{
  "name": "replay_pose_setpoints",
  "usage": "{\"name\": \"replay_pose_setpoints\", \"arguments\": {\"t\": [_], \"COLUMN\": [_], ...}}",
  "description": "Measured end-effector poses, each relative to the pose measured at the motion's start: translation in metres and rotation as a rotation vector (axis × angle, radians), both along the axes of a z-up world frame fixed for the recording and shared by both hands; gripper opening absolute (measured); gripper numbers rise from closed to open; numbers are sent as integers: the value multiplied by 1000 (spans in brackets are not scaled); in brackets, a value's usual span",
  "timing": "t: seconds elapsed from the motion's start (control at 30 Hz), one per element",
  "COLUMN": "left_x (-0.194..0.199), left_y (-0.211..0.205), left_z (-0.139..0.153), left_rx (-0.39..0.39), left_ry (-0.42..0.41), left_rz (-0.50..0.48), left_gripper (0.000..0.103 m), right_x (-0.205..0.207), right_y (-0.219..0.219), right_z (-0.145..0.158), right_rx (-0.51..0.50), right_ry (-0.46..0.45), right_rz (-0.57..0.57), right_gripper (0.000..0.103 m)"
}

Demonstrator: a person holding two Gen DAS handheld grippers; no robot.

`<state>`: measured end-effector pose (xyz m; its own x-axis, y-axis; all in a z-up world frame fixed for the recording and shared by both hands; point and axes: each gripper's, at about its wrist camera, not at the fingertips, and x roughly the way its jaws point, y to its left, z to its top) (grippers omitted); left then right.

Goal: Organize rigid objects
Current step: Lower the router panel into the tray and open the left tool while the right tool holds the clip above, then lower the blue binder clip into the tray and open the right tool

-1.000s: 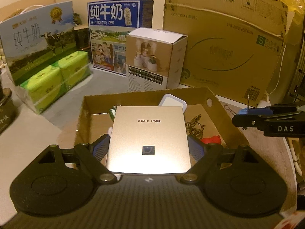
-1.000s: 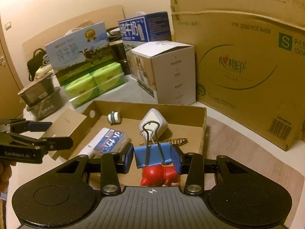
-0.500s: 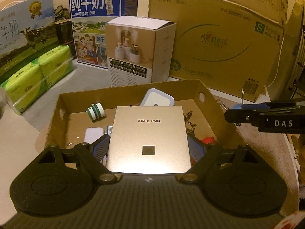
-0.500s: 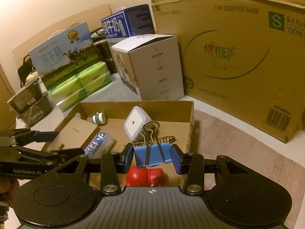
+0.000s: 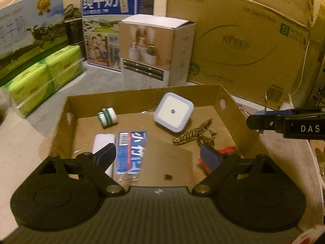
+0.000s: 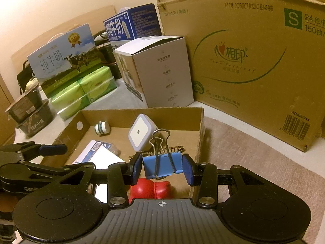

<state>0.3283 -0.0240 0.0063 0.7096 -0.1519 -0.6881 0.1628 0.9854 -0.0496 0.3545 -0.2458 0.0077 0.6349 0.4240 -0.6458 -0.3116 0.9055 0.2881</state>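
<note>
Left claw [image 5: 157,155] now wide, TP-LINK box [image 5: 168,162] dropped among six tray [image 5: 140,99] items; right claw [image 6: 161,168] gripping one blue binder clip [image 6: 161,165].

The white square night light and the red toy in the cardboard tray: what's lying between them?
A brown-patterned hair clip lies on the tray floor between the night light and the red toy, clearest in the left wrist view.

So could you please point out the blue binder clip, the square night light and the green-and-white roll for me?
blue binder clip [image 6: 162,166], right wrist view, blue body.
square night light [image 5: 173,111], left wrist view, white face.
green-and-white roll [image 5: 107,116], left wrist view, its side.
</note>
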Motion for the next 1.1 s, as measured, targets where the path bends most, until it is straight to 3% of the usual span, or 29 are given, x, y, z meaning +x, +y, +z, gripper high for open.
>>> {"name": "replay_pose_setpoints", "arguments": {"t": [0.83, 1.03, 1.07, 1.1], "left_x": [-19, -21, -23, -24], "left_y": [39, 43, 44, 44], "left_z": [11, 9, 9, 10], "left_rx": [-6, -6, -5, -1], "left_ry": [-16, -20, -25, -29], "left_rz": [54, 56, 57, 60], "left_gripper": [88, 88, 88, 90], "right_x": [5, 11, 12, 11], "right_y": [43, 46, 45, 43], "right_z": [7, 3, 3, 3], "right_rx": [16, 81, 88, 90], "right_ry": [-1, 26, 30, 22], "right_rz": [56, 73, 64, 44], "right_gripper": [43, 44, 54, 73]}}
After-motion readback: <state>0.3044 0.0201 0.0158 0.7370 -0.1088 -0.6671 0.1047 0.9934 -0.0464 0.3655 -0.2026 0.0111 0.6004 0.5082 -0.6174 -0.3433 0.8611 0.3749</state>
